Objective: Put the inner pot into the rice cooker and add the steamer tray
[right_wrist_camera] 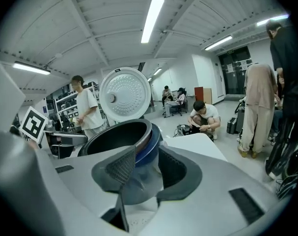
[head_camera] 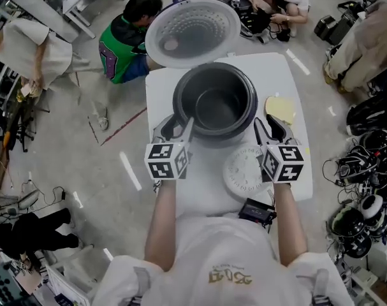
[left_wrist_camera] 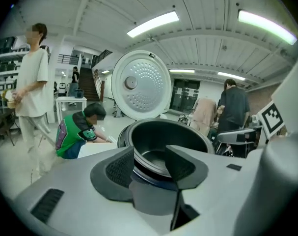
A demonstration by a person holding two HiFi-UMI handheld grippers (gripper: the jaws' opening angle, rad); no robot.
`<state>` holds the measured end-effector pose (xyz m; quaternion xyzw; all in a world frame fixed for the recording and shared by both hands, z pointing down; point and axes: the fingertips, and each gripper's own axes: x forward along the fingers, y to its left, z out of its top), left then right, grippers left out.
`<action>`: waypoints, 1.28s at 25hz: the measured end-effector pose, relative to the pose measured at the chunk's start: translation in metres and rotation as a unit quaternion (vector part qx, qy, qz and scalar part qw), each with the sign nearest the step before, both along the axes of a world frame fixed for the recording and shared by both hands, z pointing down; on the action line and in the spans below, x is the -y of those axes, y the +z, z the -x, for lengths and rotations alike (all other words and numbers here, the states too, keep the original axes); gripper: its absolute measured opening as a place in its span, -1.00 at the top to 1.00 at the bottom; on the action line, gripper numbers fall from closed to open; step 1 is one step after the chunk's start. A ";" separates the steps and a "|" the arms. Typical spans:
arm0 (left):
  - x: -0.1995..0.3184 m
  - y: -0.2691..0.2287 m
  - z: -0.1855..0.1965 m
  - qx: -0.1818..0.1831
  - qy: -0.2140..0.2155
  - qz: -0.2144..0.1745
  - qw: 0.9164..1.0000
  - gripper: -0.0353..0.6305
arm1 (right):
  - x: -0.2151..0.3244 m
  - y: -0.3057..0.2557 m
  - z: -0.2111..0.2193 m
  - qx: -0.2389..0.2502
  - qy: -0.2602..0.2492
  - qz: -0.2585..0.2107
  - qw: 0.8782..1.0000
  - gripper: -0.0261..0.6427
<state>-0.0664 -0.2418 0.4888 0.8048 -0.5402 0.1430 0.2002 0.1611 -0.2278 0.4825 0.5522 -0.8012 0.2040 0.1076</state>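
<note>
The dark inner pot (head_camera: 217, 102) sits inside the rice cooker (head_camera: 180, 101), whose lid (head_camera: 193, 30) stands open behind it. The round white steamer tray (head_camera: 244, 171) lies flat on the table in front of the cooker. My left gripper (head_camera: 178, 129) is at the cooker's front-left rim with its jaws apart; in the left gripper view the pot (left_wrist_camera: 163, 141) shows in the gap without either pad pressing on it. My right gripper (head_camera: 268, 130) hangs open just off the cooker's front-right side, above the tray's far edge. The pot rim (right_wrist_camera: 124, 134) fills the space beyond its jaws.
The white table (head_camera: 289, 69) also carries a yellow cloth (head_camera: 280, 109) to the right of the cooker and a small black device (head_camera: 257, 211) at its near edge. People sit and crouch on the floor behind the table. Cables and gear are piled at the right.
</note>
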 end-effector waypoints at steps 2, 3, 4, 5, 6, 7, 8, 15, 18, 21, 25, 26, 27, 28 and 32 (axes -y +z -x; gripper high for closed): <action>-0.006 -0.004 -0.001 -0.034 0.009 -0.005 0.999 0.24 | -0.010 0.001 -0.002 -0.002 0.012 0.001 1.000 0.46; -0.009 -0.006 -0.001 -0.046 0.013 -0.005 0.999 0.24 | -0.014 0.002 -0.002 -0.003 0.017 0.002 1.000 0.46; -0.012 -0.006 -0.001 -0.052 0.017 -0.003 0.998 0.24 | -0.019 0.003 -0.003 -0.003 0.022 0.005 1.000 0.46; -0.015 -0.006 -0.001 -0.055 0.022 -0.002 0.998 0.24 | -0.024 0.005 -0.004 -0.004 0.027 0.007 1.000 0.46; -0.019 -0.007 -0.001 -0.057 0.028 -0.001 0.998 0.24 | -0.030 0.006 -0.005 -0.004 0.033 0.010 0.999 0.46; -0.022 -0.007 -0.001 -0.061 0.034 -0.002 0.998 0.24 | -0.035 0.008 -0.006 -0.004 0.040 0.012 0.999 0.46; -0.026 -0.008 -0.001 -0.065 0.040 -0.003 0.997 0.24 | -0.041 0.009 -0.006 -0.004 0.045 0.015 0.999 0.46; -0.060 0.003 -0.005 -0.077 0.080 0.013 0.994 0.27 | -0.092 0.024 -0.014 -0.003 0.087 0.039 0.995 0.46; -0.073 0.013 -0.010 -0.080 0.090 0.019 0.993 0.30 | -0.112 0.030 -0.019 0.000 0.103 0.040 0.994 0.46; -0.084 0.024 -0.016 -0.079 0.098 0.026 0.992 0.36 | -0.127 0.036 -0.023 -0.001 0.116 0.041 0.992 0.48; -0.095 0.040 -0.027 -0.072 0.119 0.046 0.989 0.36 | -0.142 0.050 -0.028 -0.002 0.130 0.055 0.990 0.48; -0.097 0.044 -0.030 -0.071 0.123 0.052 0.989 0.36 | -0.146 0.054 -0.031 -0.001 0.134 0.060 0.989 0.48; -0.099 0.049 -0.034 -0.070 0.126 0.058 0.988 0.37 | -0.149 0.058 -0.034 -0.001 0.138 0.065 0.988 0.48; -0.100 0.053 -0.037 -0.070 0.129 0.064 0.987 0.37 | -0.152 0.063 -0.037 -0.002 0.140 0.070 0.988 0.48; -0.107 0.072 -0.054 -0.066 0.143 0.086 0.984 0.36 | -0.163 0.082 -0.051 -0.008 0.150 0.092 0.984 0.47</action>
